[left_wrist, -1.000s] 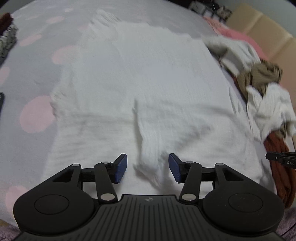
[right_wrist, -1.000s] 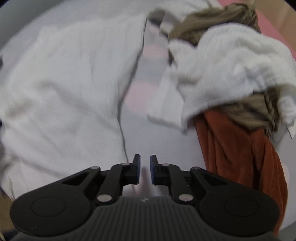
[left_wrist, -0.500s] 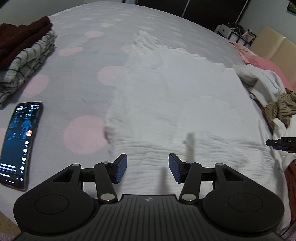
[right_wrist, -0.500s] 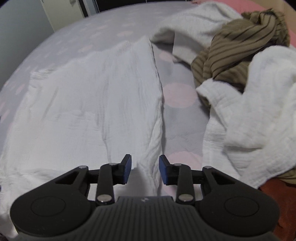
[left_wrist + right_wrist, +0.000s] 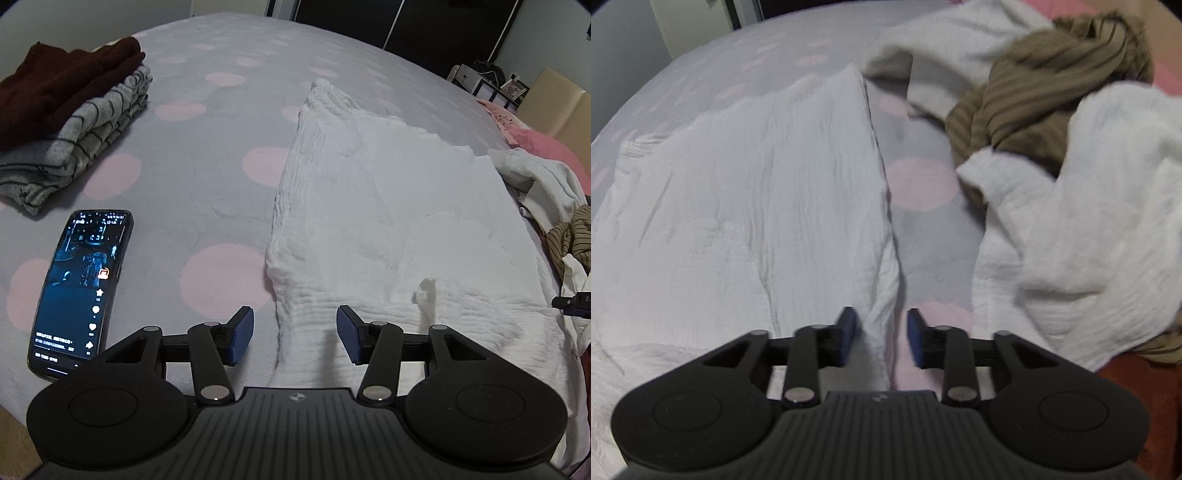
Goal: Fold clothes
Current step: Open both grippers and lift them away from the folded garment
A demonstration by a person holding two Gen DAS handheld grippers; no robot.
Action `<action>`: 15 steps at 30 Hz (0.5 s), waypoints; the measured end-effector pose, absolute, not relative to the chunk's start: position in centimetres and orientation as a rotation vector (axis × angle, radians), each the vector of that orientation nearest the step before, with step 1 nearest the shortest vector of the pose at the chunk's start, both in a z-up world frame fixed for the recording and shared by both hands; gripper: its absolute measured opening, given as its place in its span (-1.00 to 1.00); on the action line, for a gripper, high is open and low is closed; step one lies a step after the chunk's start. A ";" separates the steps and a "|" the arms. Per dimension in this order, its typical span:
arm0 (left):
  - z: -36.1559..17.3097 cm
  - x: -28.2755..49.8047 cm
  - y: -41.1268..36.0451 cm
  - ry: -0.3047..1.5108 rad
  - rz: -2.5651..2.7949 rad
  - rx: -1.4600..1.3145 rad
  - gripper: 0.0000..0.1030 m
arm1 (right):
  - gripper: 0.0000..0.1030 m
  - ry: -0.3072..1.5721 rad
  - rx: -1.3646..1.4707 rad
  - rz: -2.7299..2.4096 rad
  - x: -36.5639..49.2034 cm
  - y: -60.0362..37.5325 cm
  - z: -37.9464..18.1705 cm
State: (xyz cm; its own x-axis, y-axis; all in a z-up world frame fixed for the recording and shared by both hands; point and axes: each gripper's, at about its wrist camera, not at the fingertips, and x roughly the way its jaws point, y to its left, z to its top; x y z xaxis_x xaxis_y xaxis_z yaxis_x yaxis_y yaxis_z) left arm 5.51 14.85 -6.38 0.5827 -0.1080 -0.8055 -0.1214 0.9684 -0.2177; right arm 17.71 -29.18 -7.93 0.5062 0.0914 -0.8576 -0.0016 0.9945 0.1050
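Now the white muslin garment point(image 5: 388, 221) is lying flat on the dotted bedspread point(image 5: 221, 155), its long axis running away from both claws. Left gripper point(image 5: 294, 334) is gaping empty over its near-left edge; right gripper point(image 5: 880, 336) is straddling its right edge, parted, clasping nothing.

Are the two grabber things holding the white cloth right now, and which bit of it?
No. The left gripper and the right gripper are both open, holding nothing; the white cloth lies loose on the bed.
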 end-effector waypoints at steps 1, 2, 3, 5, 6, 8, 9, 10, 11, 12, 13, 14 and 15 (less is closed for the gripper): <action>-6.3 5.3 14.8 0.952 0.005 -0.263 -0.08 | -0.29 1.029 0.097 0.055 17.3 -29.3 -7.5; -6.3 5.2 14.9 0.956 0.004 -0.269 -0.08 | -0.28 1.020 0.100 0.054 17.0 -29.4 -7.2; -6.3 5.1 15.0 0.960 0.002 -0.275 -0.08 | -0.26 1.010 0.103 0.053 16.6 -29.5 -6.8; -6.1 4.9 15.0 0.972 -0.001 -0.284 -0.08 | -0.19 1.002 0.117 0.056 15.8 -29.8 -6.2; -5.8 5.1 15.0 0.974 -0.010 -0.290 -0.08 | -0.17 1.005 0.123 0.063 15.2 -30.0 -6.0; -5.0 5.6 15.1 0.977 -0.030 -0.295 -0.08 | -0.16 1.018 0.111 0.090 14.7 -29.9 -5.7; -4.6 6.0 15.1 0.979 -0.042 -0.293 -0.08 | -0.14 1.025 0.104 0.104 14.4 -29.8 -5.6; -4.1 6.6 15.1 0.979 -0.050 -0.289 -0.08 | -0.08 1.031 0.097 0.124 14.3 -29.7 -5.3; -3.7 7.1 15.1 0.979 -0.059 -0.285 -0.08 | -0.02 1.037 0.089 0.145 14.3 -29.5 -5.1; -3.2 7.9 15.0 0.982 -0.072 -0.277 -0.08 | 0.06 1.041 0.083 0.163 14.4 -29.3 -4.6; -2.8 8.7 15.0 0.986 -0.086 -0.268 -0.08 | 0.06 1.045 0.076 0.181 14.6 -29.1 -4.2; -2.4 9.5 14.7 0.984 -0.103 -0.245 -0.08 | 0.07 1.042 0.051 0.207 14.8 -28.8 -3.6; -2.0 10.3 14.5 0.978 -0.117 -0.213 -0.08 | 0.08 1.038 0.025 0.234 15.0 -28.4 -2.9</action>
